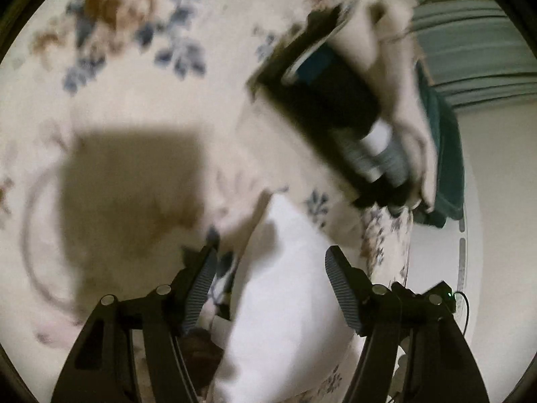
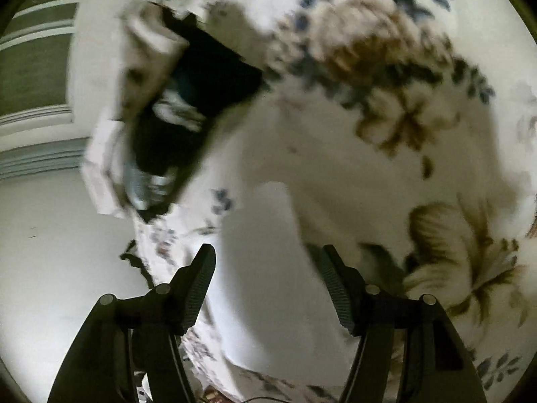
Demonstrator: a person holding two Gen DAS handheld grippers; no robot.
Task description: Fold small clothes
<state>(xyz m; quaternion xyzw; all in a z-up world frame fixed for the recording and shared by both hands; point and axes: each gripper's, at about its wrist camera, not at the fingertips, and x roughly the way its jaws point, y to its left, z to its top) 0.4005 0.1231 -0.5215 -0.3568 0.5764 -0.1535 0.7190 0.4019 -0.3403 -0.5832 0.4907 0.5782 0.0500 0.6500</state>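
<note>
Both views are blurred. The left tongs are spread wide over a plain white cloth garment lying on the floral-printed cream bedsheet; the right tongs gape likewise, apparently pinching nothing.

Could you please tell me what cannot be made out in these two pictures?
- White cloth: garment type and fold state unclear; motion blur in both views, lower part cut off by the frame edge.
- Other device, left view: blurred, its claw is hidden.
- Dark green item, left view: identity unclear, half hidden behind the hand.
- Floral sheet: pattern smeared.
</note>
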